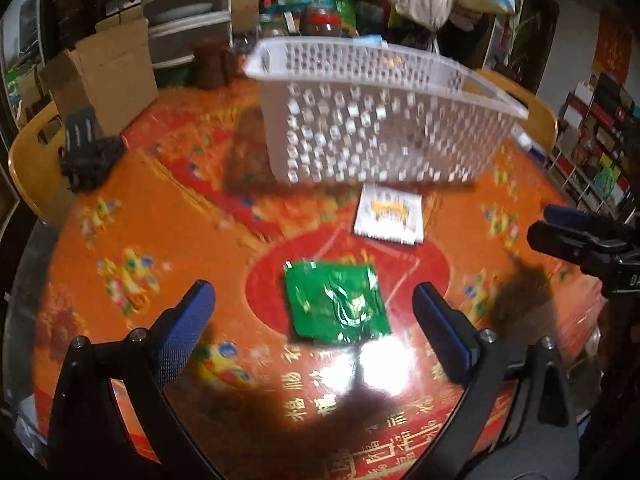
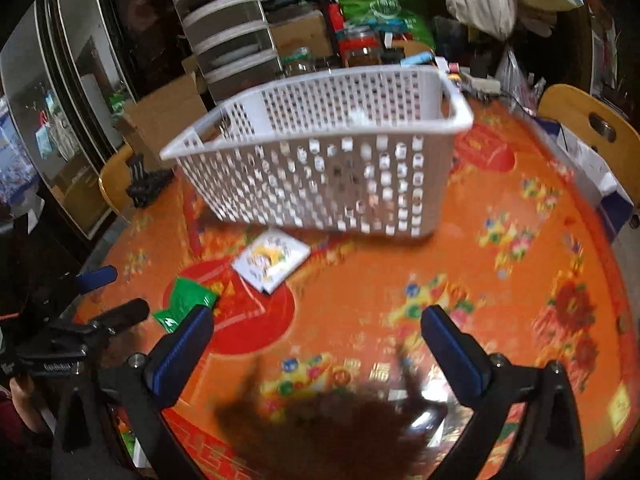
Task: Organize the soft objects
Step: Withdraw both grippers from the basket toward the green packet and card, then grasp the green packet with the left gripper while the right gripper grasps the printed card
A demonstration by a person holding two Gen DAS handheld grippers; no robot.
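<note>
A green foil packet (image 1: 338,302) lies flat on the red and orange tablecloth, just ahead of and between the open fingers of my left gripper (image 1: 316,304). A white packet with yellow print (image 1: 390,214) lies beyond it, in front of a white perforated basket (image 1: 376,120). In the right wrist view my right gripper (image 2: 316,332) is open and empty above bare cloth. The green packet (image 2: 186,304) shows at its left, partly behind the left finger, with the white packet (image 2: 272,260) and the basket (image 2: 328,160) ahead. The left gripper (image 2: 104,296) shows at the far left.
A round table (image 1: 140,220) with a glossy cloth holds a black object (image 1: 86,160) at the far left edge. Cardboard boxes (image 1: 108,76), drawers, jars and bags crowd behind the table. Wooden chairs (image 2: 588,120) stand at the table's sides. The right gripper (image 1: 576,240) enters at right.
</note>
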